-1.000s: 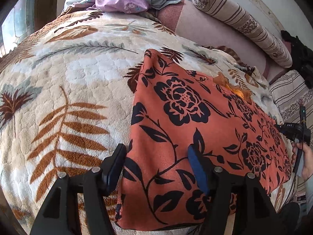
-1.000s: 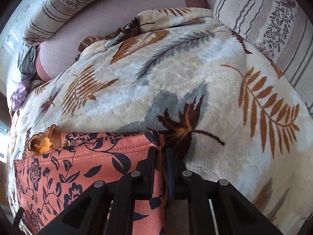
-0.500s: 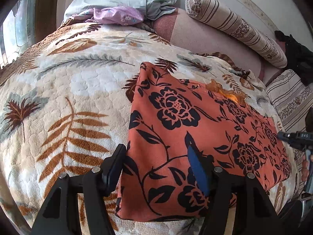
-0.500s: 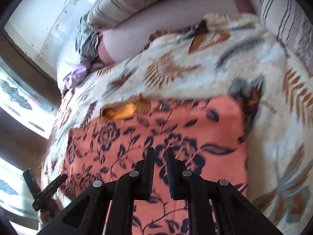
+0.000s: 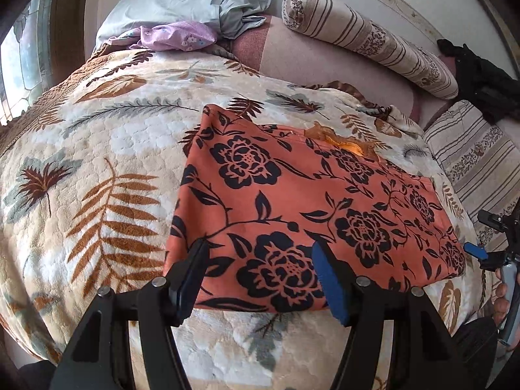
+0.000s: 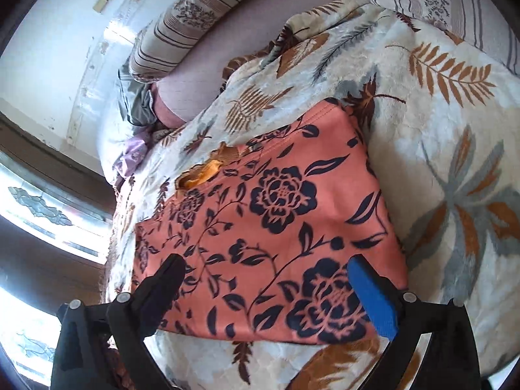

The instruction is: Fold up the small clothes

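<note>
Jaws of both grippers, left and right, gape empty (right's opening) above the orange garment.

Left wrist view sits just behind its own fingers, tilted down across the bed toward the striped bolster at the far side, close over the near edge of the orange floral garment. Right wrist view looks down from the opposite end of that garment, rolled sideways, a window at its left. Both share the garment, the leaf-print bed and the bolster; the right gripper shows at the left view's right edge.
</note>
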